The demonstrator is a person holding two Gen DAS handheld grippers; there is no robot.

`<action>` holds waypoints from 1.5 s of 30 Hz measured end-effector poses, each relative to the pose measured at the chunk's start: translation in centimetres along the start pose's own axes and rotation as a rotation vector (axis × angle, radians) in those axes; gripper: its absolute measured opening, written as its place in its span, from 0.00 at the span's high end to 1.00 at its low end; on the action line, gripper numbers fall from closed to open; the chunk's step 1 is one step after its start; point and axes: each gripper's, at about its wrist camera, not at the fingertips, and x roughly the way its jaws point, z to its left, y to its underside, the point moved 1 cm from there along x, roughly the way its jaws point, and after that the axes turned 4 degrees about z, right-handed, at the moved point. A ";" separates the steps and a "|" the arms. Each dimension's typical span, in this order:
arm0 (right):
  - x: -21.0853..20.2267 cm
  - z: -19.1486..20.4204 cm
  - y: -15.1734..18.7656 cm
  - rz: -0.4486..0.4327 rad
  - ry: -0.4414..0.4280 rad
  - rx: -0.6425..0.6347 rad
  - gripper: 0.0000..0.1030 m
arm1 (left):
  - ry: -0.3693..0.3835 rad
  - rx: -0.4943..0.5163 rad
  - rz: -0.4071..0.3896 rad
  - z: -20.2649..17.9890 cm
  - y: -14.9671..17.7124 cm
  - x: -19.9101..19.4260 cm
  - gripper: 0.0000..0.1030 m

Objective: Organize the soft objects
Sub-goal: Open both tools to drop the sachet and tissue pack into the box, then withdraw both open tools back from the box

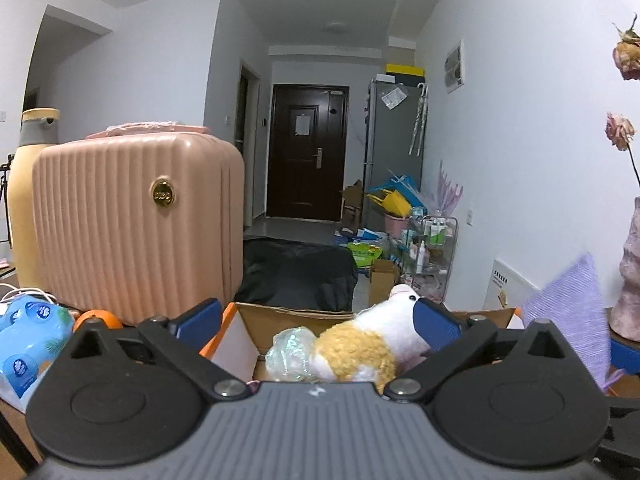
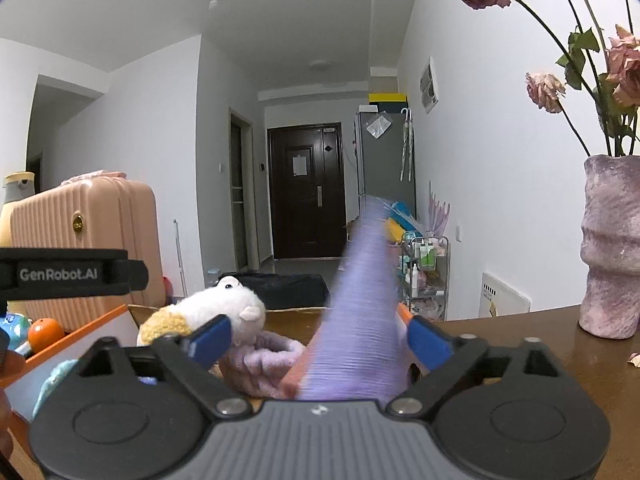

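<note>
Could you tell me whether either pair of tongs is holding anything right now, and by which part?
Nothing is held. The left tongs stand open around the plush toy; the right tongs stand open with the blurred purple cloth loose between them.

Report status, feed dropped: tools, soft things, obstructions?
Left tool open, plush between its fingers. Right tool open, purple cloth blurred, falling loose. Box ahead. Nothing blocking.

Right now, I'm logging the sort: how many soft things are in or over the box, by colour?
White and tan: 1, plush toy
Purple: 2, ribbed cloth, fluffy band
Pale blue: 1, fuzzy lump, kind unclear
Total: 4
</note>
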 end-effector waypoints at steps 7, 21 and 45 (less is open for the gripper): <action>-0.4 0.0 0.0 -0.008 0.022 -0.004 0.00 | -0.018 -0.018 0.014 0.4 -0.2 -0.1 0.00; -5.3 -0.8 0.9 -0.012 0.048 0.015 0.00 | -0.004 0.020 -0.002 0.7 1.0 -4.7 0.00; -18.7 0.6 4.2 0.053 0.052 -0.003 0.00 | 0.089 0.104 0.019 2.4 5.9 -18.2 0.00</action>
